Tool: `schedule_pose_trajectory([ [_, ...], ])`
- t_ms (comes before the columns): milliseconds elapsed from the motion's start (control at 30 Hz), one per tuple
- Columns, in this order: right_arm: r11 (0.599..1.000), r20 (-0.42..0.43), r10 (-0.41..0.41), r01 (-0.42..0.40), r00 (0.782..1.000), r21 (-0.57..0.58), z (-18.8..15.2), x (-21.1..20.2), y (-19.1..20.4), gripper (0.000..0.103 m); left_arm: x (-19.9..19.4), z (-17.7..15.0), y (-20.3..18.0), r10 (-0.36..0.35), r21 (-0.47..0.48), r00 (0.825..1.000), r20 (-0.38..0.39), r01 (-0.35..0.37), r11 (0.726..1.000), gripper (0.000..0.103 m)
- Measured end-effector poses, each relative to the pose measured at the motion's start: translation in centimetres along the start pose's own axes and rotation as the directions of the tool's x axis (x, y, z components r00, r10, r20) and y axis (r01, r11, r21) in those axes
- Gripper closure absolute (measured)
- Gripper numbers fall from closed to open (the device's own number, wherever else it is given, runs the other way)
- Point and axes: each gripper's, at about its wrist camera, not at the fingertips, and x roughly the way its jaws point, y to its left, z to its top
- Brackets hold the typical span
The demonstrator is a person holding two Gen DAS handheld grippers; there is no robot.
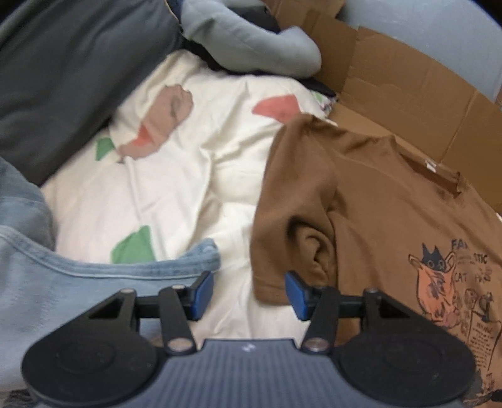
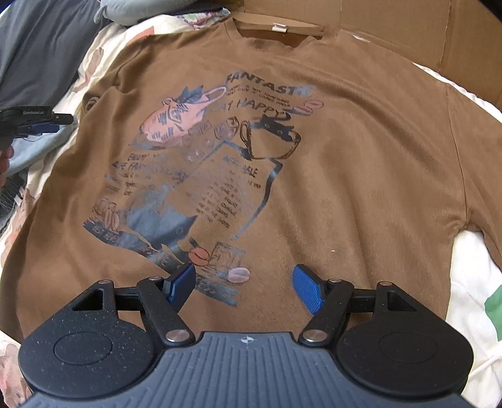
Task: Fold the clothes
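From my right wrist view the brown shirt [image 2: 313, 175] lies face up and spread flat on the white quilt [image 2: 470, 260], its long axis running from 6 o'clock to 12 o'clock: the collar [image 2: 279, 29] points to 12, the hem sits under my camera at 6, and the printed cat graphic [image 2: 204, 169] reads upright from where I look. One sleeve [image 2: 477, 157] runs out toward 3 o'clock; the other side is bunched near 9. My right gripper [image 2: 243, 287] hovers over the lower print with its blue pads [image 2: 309, 290] wide apart and nothing between them. The cardboard [image 2: 408, 34] stands behind the collar at 12 to 2 o'clock. At 9 o'clock in that view I see my left gripper [image 2: 40, 124] side-on, off the shirt's edge. In the left wrist view the shirt fills 3 to 5 o'clock, collar toward 2, with its near sleeve [image 1: 301, 219] folded and rumpled at centre. My left gripper [image 1: 248, 293] is also open wide and empty, one pad [image 1: 296, 295] just over the sleeve's lower edge, the other over bare quilt. A pale denim piece [image 1: 78, 292] lies at 8 o'clock, a dark grey garment [image 1: 72, 75] at 10 to 11, and a light grey one [image 1: 248, 47] at 12.
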Motion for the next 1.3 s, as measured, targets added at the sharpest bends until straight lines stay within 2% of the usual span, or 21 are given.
schedule_pose_trajectory([
  [100, 1.0, -0.007, -0.003, 0.003, 1.0, -0.002, -0.2, 0.2, 0.0, 0.028, 1.7, -0.2, -0.5, -0.003, 0.003, 1.0, -0.015, 0.003, 1.0, 0.049],
  [167, 1.0, -0.011, -0.004, 0.004, 1.0, -0.006, -0.4, 0.3, 0.0, 0.028, 2.5, -0.2, -0.7, -0.018, -0.007, 1.0, -0.024, 0.018, 1.0, 0.054],
  [233, 1.0, -0.013, -0.007, 0.007, 1.0, -0.016, -0.6, 0.5, 0.1, 0.028, 3.2, -0.2, -1.0, -0.036, -0.008, 0.999, -0.026, 0.036, 0.999, 0.068],
  [300, 1.0, -0.014, -0.009, 0.009, 1.0, -0.03, -0.7, 0.5, 0.2, 0.028, 3.5, 0.0, -1.3, -0.045, -0.004, 0.999, -0.029, 0.045, 0.999, 0.073],
  [333, 0.999, -0.015, -0.01, 0.009, 1.0, -0.036, -0.8, 0.5, 0.2, 0.028, 3.6, 0.1, -1.4, -0.05, -0.004, 0.998, -0.031, 0.05, 0.999, 0.083],
  [433, 0.999, -0.016, -0.007, 0.006, 1.0, -0.033, -0.8, 0.5, 0.1, 0.028, 3.8, 0.7, -1.2, -0.05, -0.007, 0.998, -0.044, 0.049, 0.999, 0.098],
  [467, 1.0, -0.015, -0.005, 0.004, 1.0, -0.028, -0.8, 0.5, 0.1, 0.028, 3.5, 1.0, -1.2, -0.045, 0.006, 0.998, -0.044, 0.045, 0.999, 0.1],
  [800, 1.0, -0.014, 0.013, -0.013, 1.0, 0.004, -1.0, 0.3, -0.4, 0.028, -0.3, 5.2, -1.9, 0.013, 0.181, 1.0, 0.002, -0.013, 0.983, 0.101],
  [933, 1.0, -0.013, 0.019, -0.019, 1.0, 0.008, -1.0, 0.3, -0.5, 0.028, -1.1, 7.2, -2.2, 0.036, 0.188, 0.999, 0.026, -0.04, 0.981, 0.101],
  [1133, 1.0, -0.013, 0.027, -0.027, 1.0, 0.006, -1.0, 0.3, -0.7, 0.028, -1.2, 9.3, -3.6, 0.075, 0.304, 0.996, 0.039, -0.084, 0.949, 0.101],
  [1300, 1.0, -0.011, 0.031, -0.031, 0.999, 0.006, -1.2, 0.2, -0.7, 0.028, -0.9, 10.6, -3.2, 0.119, 0.369, 0.993, 0.023, -0.119, 0.922, 0.101],
])
